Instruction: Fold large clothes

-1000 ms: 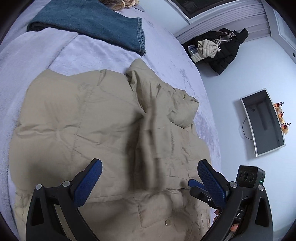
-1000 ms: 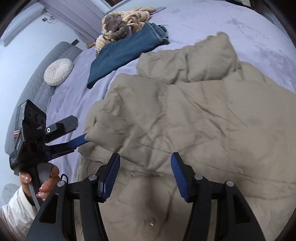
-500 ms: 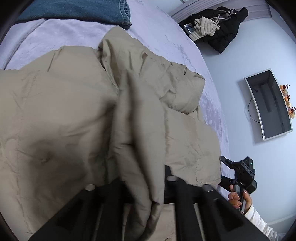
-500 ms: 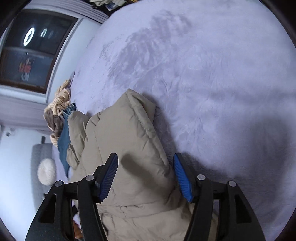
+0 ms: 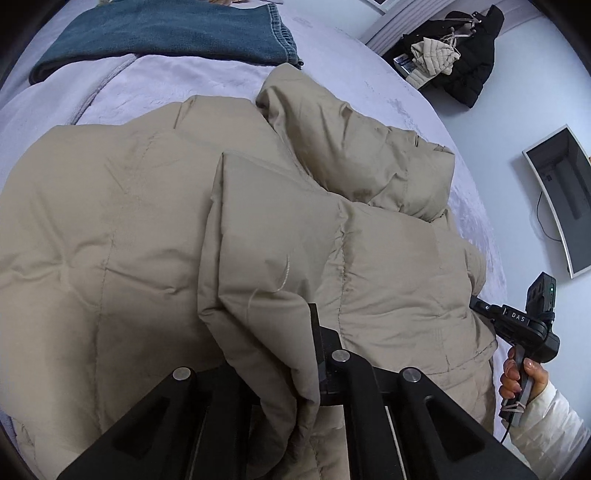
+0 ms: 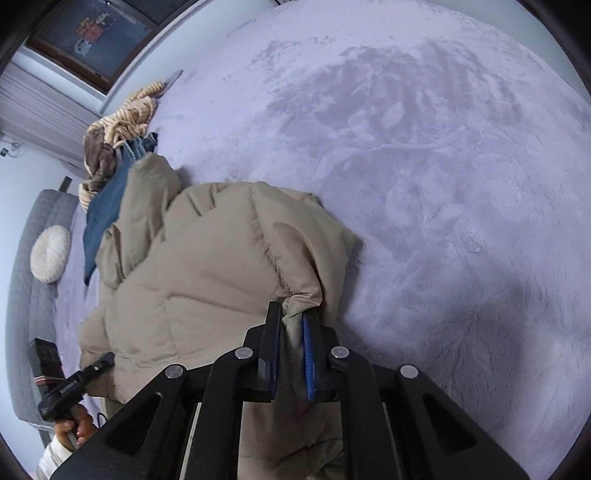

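Note:
A large beige puffer jacket (image 5: 129, 229) lies spread on the lilac bed cover (image 6: 443, 184). My left gripper (image 5: 280, 354) is shut on a fold of the jacket's edge, and the cloth drapes over its fingers and hides them. My right gripper (image 6: 291, 347) is shut on another fold of the jacket (image 6: 207, 273) at its right edge, with the cloth pinched between the blue pads. The right gripper also shows in the left wrist view (image 5: 517, 325) at the jacket's right side. The left gripper shows in the right wrist view (image 6: 77, 384) at the lower left.
Folded blue jeans (image 5: 177, 33) lie beyond the jacket, with a striped brown garment (image 6: 118, 129) behind them. A round white cushion (image 6: 50, 253) leans on the grey headboard. Dark coats (image 5: 458, 55) hang on the far wall by a monitor (image 5: 561, 195).
Both grippers were open a second ago. The left closed on the jacket half a second ago, and the right has now closed on its right edge. A fold of jacket is now raised.

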Action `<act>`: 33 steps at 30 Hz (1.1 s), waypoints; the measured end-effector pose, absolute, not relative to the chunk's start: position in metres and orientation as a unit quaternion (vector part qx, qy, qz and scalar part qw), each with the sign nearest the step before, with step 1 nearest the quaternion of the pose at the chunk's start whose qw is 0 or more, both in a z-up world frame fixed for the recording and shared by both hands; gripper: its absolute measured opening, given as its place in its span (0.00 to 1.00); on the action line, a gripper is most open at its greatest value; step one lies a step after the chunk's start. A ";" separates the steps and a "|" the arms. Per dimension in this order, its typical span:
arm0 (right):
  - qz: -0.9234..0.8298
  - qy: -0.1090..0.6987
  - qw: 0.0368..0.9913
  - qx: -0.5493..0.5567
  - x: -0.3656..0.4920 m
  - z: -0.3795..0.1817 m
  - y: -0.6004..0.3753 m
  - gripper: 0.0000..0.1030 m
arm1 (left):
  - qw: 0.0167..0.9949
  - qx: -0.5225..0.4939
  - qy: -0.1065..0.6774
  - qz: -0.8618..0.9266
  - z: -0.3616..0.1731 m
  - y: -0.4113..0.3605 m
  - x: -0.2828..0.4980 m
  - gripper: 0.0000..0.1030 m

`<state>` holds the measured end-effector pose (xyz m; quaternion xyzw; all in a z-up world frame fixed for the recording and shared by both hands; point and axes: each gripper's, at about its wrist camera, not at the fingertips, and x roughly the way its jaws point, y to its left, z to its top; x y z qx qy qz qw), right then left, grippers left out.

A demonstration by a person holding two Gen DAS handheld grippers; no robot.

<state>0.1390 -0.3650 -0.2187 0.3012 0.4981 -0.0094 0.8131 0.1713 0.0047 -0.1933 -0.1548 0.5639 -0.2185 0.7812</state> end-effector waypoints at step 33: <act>-0.035 0.535 0.834 0.129 0.083 -0.215 -0.323 0.08 | 0.834 -0.024 0.528 -0.158 -0.190 -0.003 0.172 0.28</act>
